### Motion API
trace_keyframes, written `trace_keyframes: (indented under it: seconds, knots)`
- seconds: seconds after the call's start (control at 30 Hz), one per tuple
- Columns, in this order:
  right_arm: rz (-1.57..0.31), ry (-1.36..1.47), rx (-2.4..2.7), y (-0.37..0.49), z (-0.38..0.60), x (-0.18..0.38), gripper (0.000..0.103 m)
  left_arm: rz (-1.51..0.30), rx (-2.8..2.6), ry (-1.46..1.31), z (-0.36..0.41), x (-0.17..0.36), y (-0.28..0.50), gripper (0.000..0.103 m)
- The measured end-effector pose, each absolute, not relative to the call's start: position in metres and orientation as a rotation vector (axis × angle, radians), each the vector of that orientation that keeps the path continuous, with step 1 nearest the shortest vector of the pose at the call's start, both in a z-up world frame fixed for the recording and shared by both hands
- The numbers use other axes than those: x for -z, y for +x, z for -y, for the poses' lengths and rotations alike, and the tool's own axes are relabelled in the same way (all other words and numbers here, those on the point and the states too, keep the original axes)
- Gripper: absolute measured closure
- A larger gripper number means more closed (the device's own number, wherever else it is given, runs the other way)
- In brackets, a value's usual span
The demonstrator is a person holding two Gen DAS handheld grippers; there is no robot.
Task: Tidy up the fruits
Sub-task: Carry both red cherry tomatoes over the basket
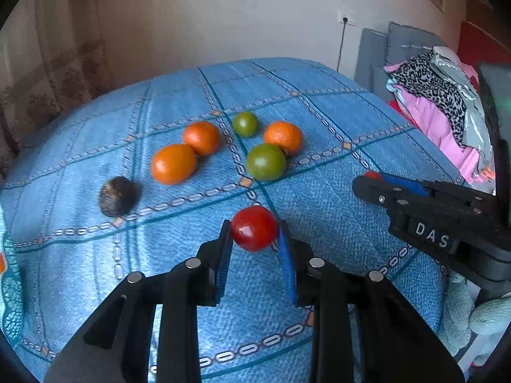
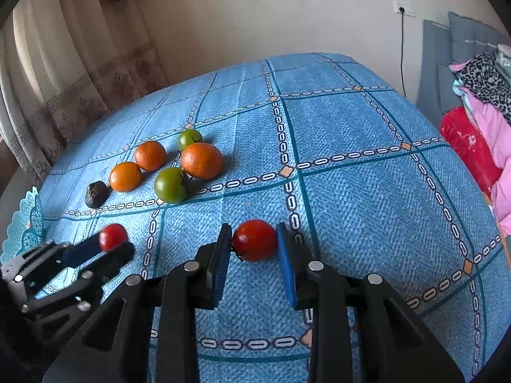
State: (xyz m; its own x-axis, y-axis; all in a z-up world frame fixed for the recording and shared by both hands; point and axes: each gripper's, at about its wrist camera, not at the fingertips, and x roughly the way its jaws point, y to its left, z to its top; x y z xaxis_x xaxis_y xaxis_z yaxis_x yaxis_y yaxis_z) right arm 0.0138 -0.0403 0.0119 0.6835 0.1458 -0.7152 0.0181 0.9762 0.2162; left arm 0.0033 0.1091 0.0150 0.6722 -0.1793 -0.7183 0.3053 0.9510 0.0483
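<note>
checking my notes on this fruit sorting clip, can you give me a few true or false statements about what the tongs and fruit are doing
1. Each set of tongs grips a red tomato: left tongs on one red tomato, right tongs on another. True.
2. Three orange fruits lie on the blue cloth. True.
3. The green tomatoes sit in a basket. False: both green tomatoes lie on the cloth.
4. The dark fruit lies right of the oranges. False: it lies at their left end.
</note>
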Motion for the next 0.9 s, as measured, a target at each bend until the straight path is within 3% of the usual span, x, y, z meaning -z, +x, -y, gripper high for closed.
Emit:
trace_keyframes:
  seconds: [0.9]
  knots:
    - [-0.746, 0.169, -0.149, -0.017, 0.011, -0.039, 0.074, -0.587, 0.06, 0.108, -0.215, -0.104, -0.061, 0.074]
